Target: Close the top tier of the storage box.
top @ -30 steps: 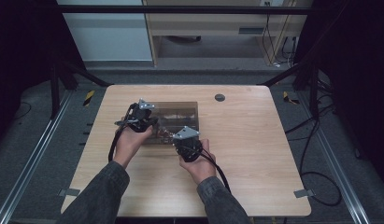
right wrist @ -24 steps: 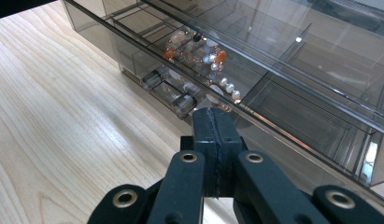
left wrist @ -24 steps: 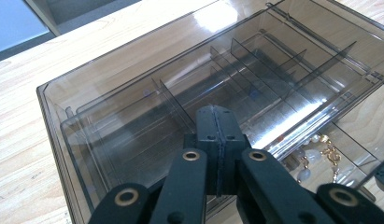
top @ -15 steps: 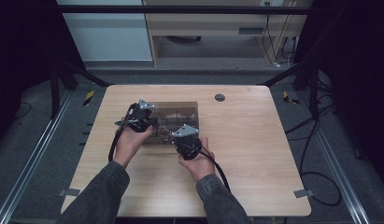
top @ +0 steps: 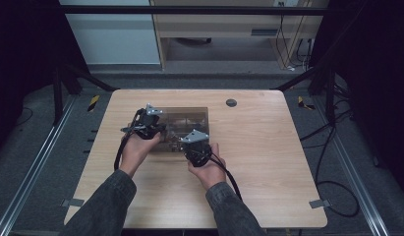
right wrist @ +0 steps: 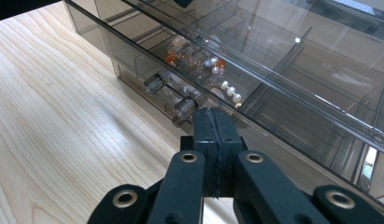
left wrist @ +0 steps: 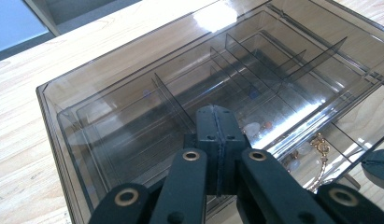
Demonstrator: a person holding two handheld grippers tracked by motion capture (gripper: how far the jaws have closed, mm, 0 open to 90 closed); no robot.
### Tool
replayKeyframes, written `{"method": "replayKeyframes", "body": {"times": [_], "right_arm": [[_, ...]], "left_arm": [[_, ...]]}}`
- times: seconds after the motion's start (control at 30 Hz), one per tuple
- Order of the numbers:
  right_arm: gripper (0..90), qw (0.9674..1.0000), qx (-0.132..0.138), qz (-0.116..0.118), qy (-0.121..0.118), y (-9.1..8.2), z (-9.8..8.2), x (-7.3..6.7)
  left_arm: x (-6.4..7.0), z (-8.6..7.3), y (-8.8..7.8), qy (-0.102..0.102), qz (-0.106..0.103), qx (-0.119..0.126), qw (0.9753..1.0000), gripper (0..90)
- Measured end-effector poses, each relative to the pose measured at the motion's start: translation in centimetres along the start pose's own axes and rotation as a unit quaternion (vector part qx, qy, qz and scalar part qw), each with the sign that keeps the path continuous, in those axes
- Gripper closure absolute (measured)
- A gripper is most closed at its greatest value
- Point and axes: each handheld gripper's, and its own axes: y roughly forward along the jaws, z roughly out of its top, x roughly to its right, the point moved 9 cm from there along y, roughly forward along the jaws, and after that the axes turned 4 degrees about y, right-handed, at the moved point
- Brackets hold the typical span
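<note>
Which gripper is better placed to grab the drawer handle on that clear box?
Probably the right gripper: its shut jaws point at the drawer handle just ahead. The left gripper sits over the box top.

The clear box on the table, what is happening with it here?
A person holds tongs in each hand at a smoky clear box with dividers, on a wooden table. The left tongs rest shut over its top. The right tongs, also shut, sit by the drawer handle. Beads lie inside.

A lab recording bay. Black curtains point(top: 22, 73) and aluminium rails point(top: 37, 162) frame the wooden table point(top: 268, 147). Cables point(top: 332, 147) trail across grey carpet.
</note>
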Motion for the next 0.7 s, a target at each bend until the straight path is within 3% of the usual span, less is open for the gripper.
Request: {"method": "replayKeyframes", "body": {"times": [0.7], "right_arm": [[90.0,1.0,0.0,-0.001,0.004,0.48,0.47,0.26]], "left_arm": [[0.01,0.0,0.01,0.0,0.0,0.001,1.0,89.8]]}}
